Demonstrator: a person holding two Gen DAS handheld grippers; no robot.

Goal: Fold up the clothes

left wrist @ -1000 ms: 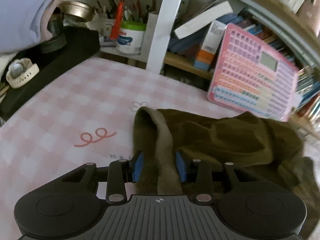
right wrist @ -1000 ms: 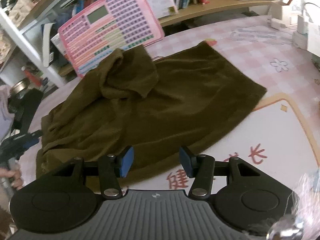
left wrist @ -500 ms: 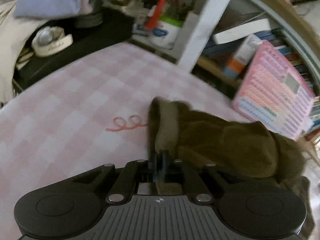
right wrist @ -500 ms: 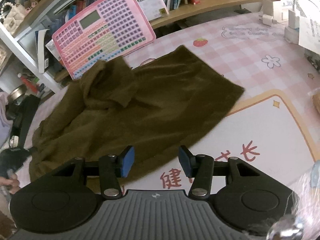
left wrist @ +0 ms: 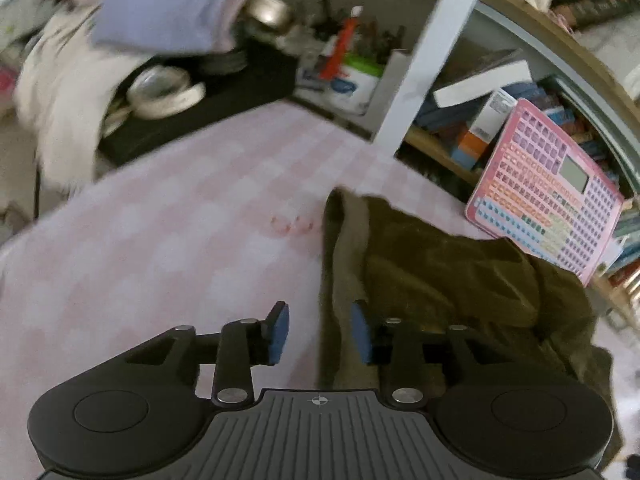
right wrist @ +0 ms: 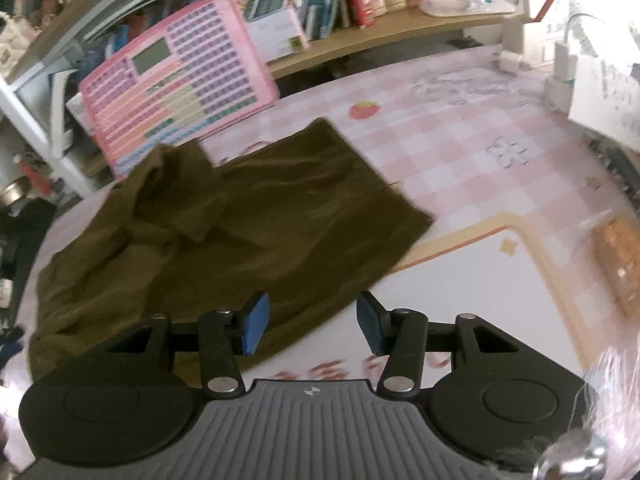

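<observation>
An olive-brown garment (right wrist: 224, 232) lies spread on the pink checked tablecloth (right wrist: 452, 160), one part rumpled and folded over near its far left. In the left wrist view its sleeve (left wrist: 344, 272) runs as a narrow strip from between the fingers toward the far side. My left gripper (left wrist: 320, 332) has its jaws opening, the blue pads apart from the sleeve that lies between them. My right gripper (right wrist: 310, 326) stands open over the garment's near hem, gripping nothing.
A pink toy keyboard tablet (right wrist: 176, 92) leans against the bookshelf (right wrist: 360, 4) behind the garment. A black box (left wrist: 200, 104) with a white watch, a pen cup (left wrist: 352, 80) and piled cloth (left wrist: 160, 4) sit at the far left. White chargers (right wrist: 560, 68) stand at the right.
The left gripper closed on the sleeve, drew it along the table, then opened and released it. The right gripper slid slightly along the garment's near hem, staying open.
</observation>
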